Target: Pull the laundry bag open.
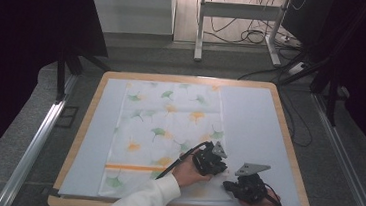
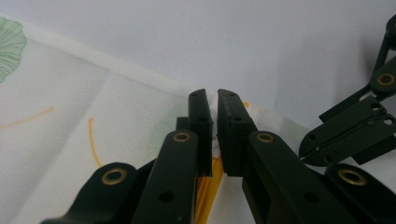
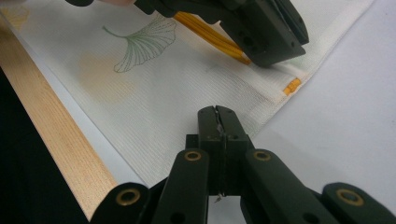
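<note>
**Both grippers at the cloth's near right corner**

High view: the leaf-printed cloth [image 1: 165, 136] lies flat on the surface [image 1: 254, 124].

Left gripper view: the left gripper [image 2: 215, 100] pinches a bunched fold at the cloth's hem.

Right gripper view: the right gripper [image 3: 217, 113] is pressed together on the cloth's edge.

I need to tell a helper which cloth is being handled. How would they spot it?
On the wooden table lies a pale blue mat. The cloth on it is white with green and orange leaves and an orange stripe; the left gripper pinches its edge.
</note>
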